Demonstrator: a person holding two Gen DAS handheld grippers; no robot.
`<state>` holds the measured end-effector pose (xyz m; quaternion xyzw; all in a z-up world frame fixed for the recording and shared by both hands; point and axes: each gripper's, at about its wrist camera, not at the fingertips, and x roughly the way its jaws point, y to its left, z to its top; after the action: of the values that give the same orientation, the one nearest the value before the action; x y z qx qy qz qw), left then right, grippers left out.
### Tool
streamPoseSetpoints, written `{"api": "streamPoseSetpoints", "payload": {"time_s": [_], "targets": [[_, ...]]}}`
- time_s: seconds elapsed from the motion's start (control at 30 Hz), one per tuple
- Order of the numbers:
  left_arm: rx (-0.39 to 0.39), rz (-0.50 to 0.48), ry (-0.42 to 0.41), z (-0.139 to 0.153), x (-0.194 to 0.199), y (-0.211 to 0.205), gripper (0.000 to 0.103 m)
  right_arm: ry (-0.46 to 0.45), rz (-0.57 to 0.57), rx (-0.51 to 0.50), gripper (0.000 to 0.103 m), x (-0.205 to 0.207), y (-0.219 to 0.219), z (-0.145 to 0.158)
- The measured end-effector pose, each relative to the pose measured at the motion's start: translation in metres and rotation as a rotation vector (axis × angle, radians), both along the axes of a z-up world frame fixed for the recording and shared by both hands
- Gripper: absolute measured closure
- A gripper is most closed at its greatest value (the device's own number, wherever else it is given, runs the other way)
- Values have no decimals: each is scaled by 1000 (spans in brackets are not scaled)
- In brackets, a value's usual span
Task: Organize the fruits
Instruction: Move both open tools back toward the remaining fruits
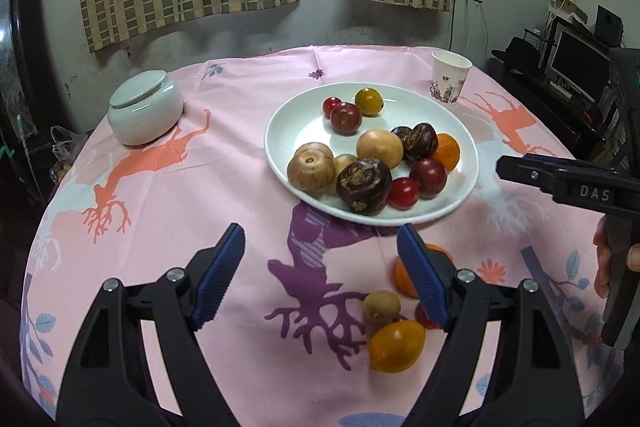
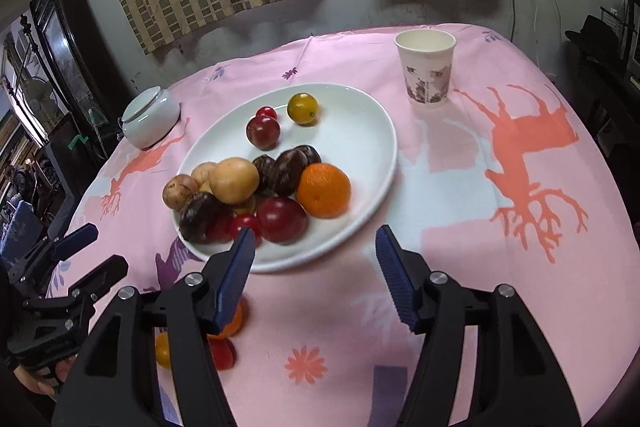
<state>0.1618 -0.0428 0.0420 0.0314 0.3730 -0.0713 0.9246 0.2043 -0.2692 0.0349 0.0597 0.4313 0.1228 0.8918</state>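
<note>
A white plate (image 1: 288, 115) (image 2: 360, 115) on the pink tablecloth holds several fruits: an orange (image 2: 324, 190), red plums (image 2: 281, 220), dark chestnut-like fruits (image 1: 363, 185), tan round fruits (image 2: 234, 180), cherry tomatoes and a yellow one (image 1: 368, 101). Loose fruits lie on the cloth before the plate: a yellow-orange fruit (image 1: 396, 345), a small tan fruit (image 1: 381, 305), an orange (image 1: 404, 277) and a red one partly hidden by my finger. My left gripper (image 1: 320, 267) is open and empty above the cloth near them. My right gripper (image 2: 314, 267) is open and empty at the plate's near rim.
A lidded white ceramic jar (image 1: 145, 107) (image 2: 150, 117) stands at the table's far left. A paper cup (image 1: 450, 77) (image 2: 426, 71) stands at the far right. My right gripper also shows from the side in the left wrist view (image 1: 560, 183). Curtains and a wall lie behind.
</note>
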Motion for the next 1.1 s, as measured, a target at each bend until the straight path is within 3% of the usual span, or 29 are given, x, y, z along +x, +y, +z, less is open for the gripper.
{"api": "streamPoseSetpoints", "payload": {"time_s": [0.2,0.43,0.7,1.1], "targets": [[-16,12,28,-9,-24,8,23,1,-29,20,34,-45,-13,-8],[-33,19,43,-17,-48,8,23,23,-31,32,34,-78,-13,-20],[-34,18,59,-28,-64,-2,21,14,-39,46,33,-91,-11,-30],[-4,-29,107,-54,-57,-31,22,32,11,73,33,-90,-6,-42]]}}
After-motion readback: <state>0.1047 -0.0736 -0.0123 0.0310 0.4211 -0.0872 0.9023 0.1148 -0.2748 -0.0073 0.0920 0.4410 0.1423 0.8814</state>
